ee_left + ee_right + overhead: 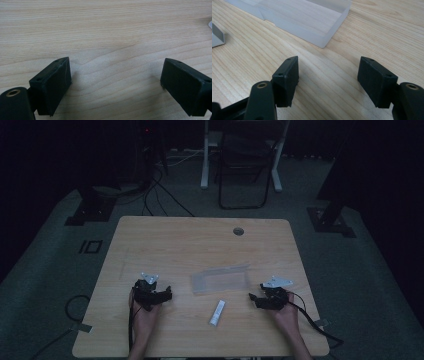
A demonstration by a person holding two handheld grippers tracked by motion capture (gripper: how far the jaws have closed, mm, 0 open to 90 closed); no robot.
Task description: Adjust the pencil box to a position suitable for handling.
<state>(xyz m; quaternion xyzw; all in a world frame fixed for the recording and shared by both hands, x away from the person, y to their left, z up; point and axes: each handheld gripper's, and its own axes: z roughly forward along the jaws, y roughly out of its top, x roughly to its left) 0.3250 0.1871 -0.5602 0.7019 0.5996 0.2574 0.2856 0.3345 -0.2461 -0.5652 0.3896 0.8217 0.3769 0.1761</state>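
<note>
At the left of the wooden table (165, 240) we see the left gripper (159, 296), jaws spread wide over bare wood, holding nothing. Near centre lies a clear plastic box (221, 280), with a small white packet (217, 313) just in front. At the right, the right gripper (252, 298) rests wide open, empty, near the box.

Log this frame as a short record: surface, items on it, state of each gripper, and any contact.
surface: light wooden table with a round cable hole
items: clear plastic tray mid-table; small white flat piece just in front of it
left gripper: open, nothing between the jaws, over bare wood
right gripper: open, nothing between the jaws, pointed toward the tray
contact: neither gripper touches either item
</note>
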